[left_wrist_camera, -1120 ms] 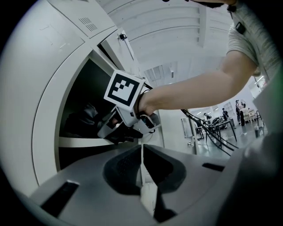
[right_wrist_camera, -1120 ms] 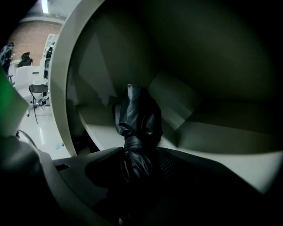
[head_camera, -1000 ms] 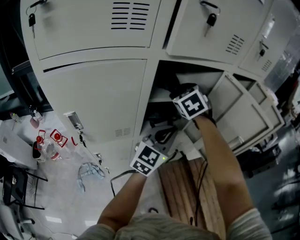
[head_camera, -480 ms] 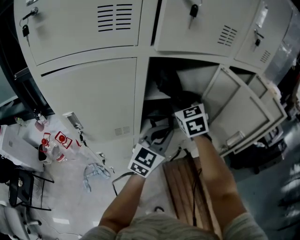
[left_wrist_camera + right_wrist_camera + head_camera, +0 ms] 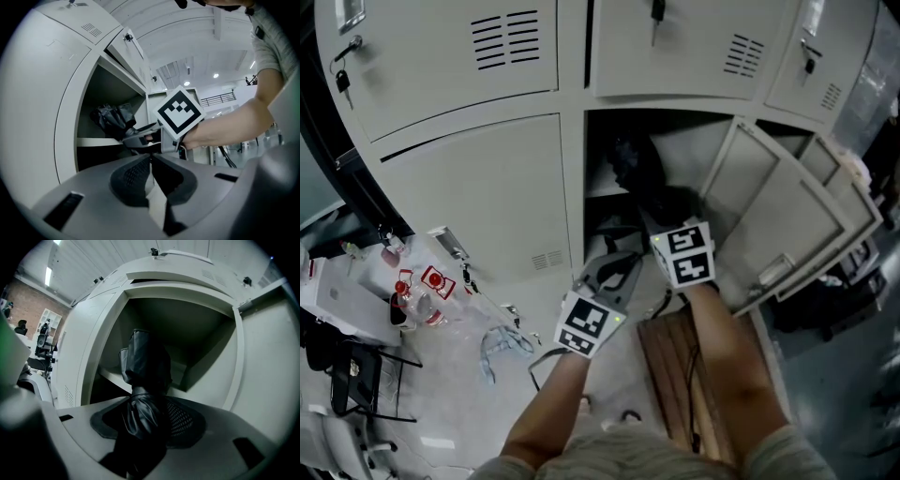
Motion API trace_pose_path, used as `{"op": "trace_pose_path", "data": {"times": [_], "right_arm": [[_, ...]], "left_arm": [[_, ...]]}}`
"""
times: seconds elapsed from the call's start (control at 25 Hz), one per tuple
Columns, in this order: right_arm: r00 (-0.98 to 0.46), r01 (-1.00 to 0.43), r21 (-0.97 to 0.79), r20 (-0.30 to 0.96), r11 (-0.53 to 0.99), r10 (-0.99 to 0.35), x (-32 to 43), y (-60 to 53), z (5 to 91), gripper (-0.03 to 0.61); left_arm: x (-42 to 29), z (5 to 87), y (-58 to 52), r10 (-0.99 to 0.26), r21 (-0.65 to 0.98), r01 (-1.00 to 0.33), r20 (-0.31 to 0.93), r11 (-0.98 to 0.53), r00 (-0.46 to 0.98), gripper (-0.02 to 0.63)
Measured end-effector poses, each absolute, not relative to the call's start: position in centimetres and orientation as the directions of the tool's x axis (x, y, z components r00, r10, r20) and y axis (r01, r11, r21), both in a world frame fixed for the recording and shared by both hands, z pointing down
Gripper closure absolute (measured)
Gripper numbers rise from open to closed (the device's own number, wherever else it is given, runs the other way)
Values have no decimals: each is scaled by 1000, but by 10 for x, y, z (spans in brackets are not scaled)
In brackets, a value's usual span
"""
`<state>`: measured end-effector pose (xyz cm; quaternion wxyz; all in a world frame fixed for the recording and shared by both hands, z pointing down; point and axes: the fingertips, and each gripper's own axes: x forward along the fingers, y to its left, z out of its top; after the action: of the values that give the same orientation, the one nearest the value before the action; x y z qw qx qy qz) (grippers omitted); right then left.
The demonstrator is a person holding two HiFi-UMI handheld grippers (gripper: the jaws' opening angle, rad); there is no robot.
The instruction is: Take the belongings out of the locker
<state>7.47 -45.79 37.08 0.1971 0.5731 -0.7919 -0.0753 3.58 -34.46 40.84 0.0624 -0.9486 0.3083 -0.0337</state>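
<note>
Pinching a black bag (image 5: 143, 362) between the dotted dark pads (image 5: 185, 420) of the right gripper (image 5: 149, 405), low at centre of the right gripper view; gathered to a narrow neck at the pinch, then swelling upward to mid-frame at the mouth of the locker (image 5: 197, 324); over the edge of the shelf (image 5: 110, 376), though whether resting on it or lifted clear cannot be told.

Pressed together on nothing, the pads of the left gripper (image 5: 151, 157), low at centre of the left gripper view; held level just outside the locker, looking in at the bag from the side.

Judged as the drawing-out step, with the bag gripped but not yet clear; next calls for a straight pull back, past the shelf lip and away from the open door (image 5: 778, 216) at right of the head view; calls too for a firm pinch, since slick fabric may slide.

Bag glossy, thin, creased and crumpled; locker smooth, pale painted sheet metal, flat-walled.
</note>
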Motion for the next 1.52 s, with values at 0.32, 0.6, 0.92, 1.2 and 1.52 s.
{"op": "trace_pose_path", "data": {"times": [0.32,0.6,0.92,1.2,1.52], "right_arm": [[-290,-910,270,124,314,-949,76,-452,376,348],[-328,-929,177,12,325,-945,72,-438,368,348],[-391,-914,154,-80,376,-917,67,-402,358,348],[-421,-905,129,-132,406,-897,70,-355,345,348],[-435,-901,86,-149,426,-888,81,-309,344,348]], "left_arm": [[21,410,-345,-619,-150,-607,44,-780,784,611],[10,410,-344,-643,-144,-631,54,-762,764,611],[9,391,-336,-647,-127,-642,7,-757,762,611],[17,374,-317,-648,-90,-648,-38,-756,761,611],[21,357,-294,-636,-93,-640,-77,-762,768,611]]}}
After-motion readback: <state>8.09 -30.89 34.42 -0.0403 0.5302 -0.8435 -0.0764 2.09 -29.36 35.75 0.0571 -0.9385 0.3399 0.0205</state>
